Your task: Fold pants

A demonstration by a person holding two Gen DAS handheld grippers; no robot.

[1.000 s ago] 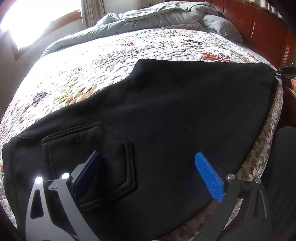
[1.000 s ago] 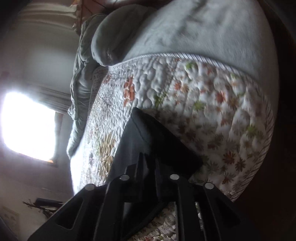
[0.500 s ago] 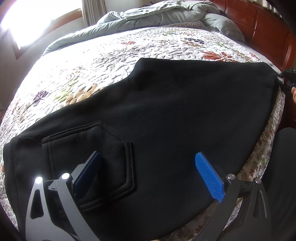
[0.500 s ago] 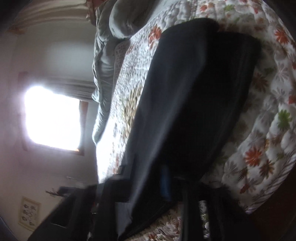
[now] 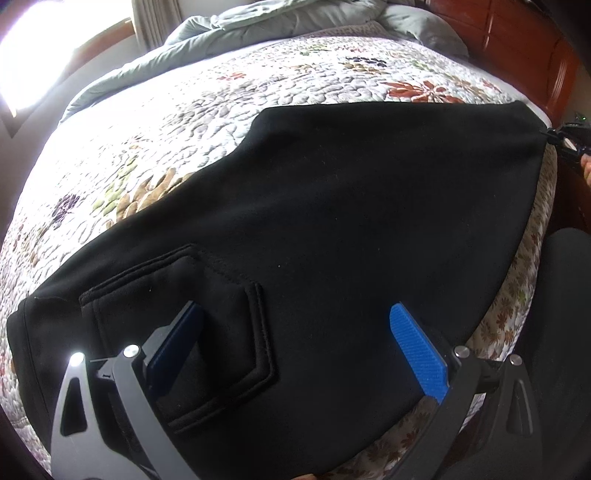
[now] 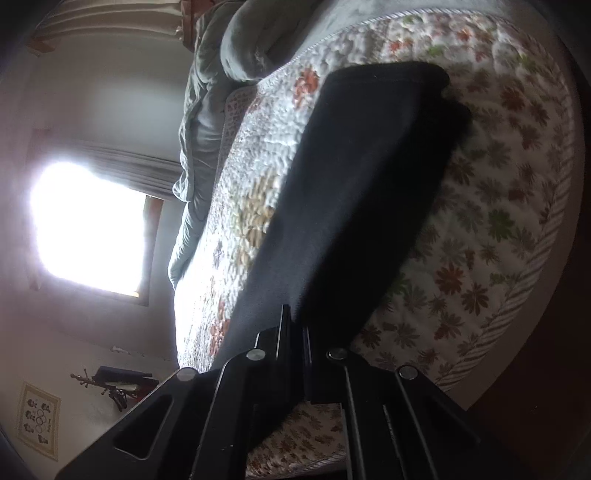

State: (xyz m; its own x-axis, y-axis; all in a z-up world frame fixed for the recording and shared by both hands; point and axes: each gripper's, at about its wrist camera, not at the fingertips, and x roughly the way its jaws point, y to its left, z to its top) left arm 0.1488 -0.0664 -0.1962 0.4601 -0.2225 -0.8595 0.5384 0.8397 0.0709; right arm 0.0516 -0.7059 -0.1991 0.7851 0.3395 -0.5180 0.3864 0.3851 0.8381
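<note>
Black pants (image 5: 332,221) lie flat across the floral quilt (image 5: 184,129), a stitched back pocket (image 5: 221,295) nearest me. My left gripper (image 5: 295,308) hovers over the pocket end, its blue pads wide apart and empty, so it is open. At the far right end of the pants, my right gripper (image 5: 567,138) pinches the edge of the cloth. In the right wrist view the black pants (image 6: 351,203) stretch away from the shut right gripper (image 6: 293,321), whose fingers clamp the near edge of the fabric.
A grey duvet (image 5: 277,18) is bunched at the head of the bed against a wooden headboard (image 5: 517,37). The person's dark-clad leg (image 5: 565,295) stands beside the bed's right edge. A bright window (image 6: 88,229) lights the far wall.
The right gripper closed on the pants' end and drew it along, so more black cloth now stretches before it. The left gripper stayed open over the pocket.
</note>
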